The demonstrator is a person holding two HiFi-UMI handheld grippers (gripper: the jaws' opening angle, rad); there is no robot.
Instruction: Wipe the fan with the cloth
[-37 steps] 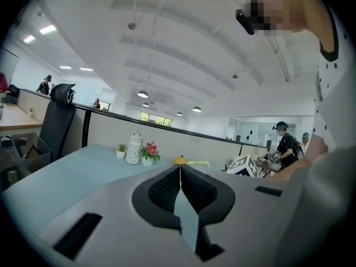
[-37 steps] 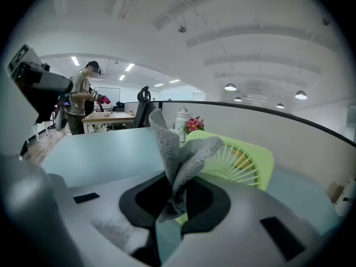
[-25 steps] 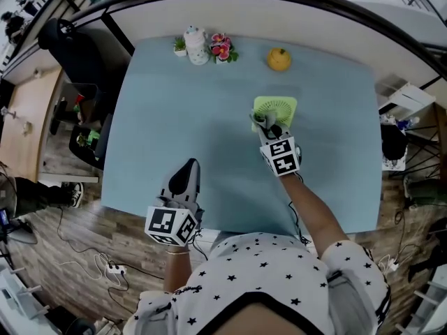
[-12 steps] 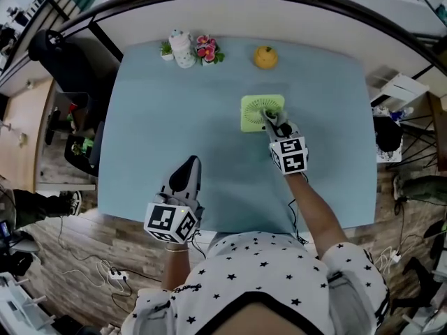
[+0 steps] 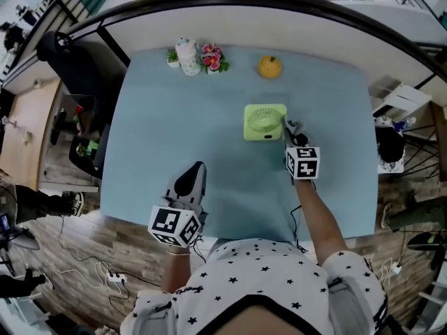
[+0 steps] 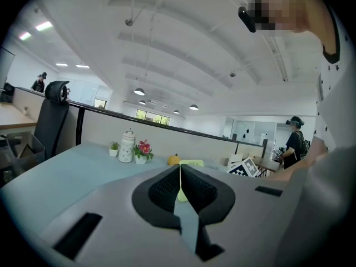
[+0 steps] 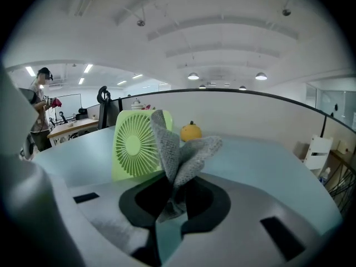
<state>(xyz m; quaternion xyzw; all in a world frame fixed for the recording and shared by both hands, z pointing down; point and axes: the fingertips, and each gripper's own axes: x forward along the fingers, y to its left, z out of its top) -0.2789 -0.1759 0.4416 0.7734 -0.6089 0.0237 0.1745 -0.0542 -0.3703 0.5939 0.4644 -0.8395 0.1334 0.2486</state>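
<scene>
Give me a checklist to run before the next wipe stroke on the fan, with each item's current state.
1. Cloth gripped by the right gripper: ok, the gripper is shut on it.
2. Fan upright: ok, it stands on the table.
3. Cloth touching the fan: cannot tell; it overlaps the fan's right edge in the right gripper view.
4. Fan braced against a push: not ok, nothing holds it.
5. Left gripper out of the way: ok, shut, empty, near the table's front edge.
6. Orange clear of the stroke: ok, it sits behind the fan, apart.
</scene>
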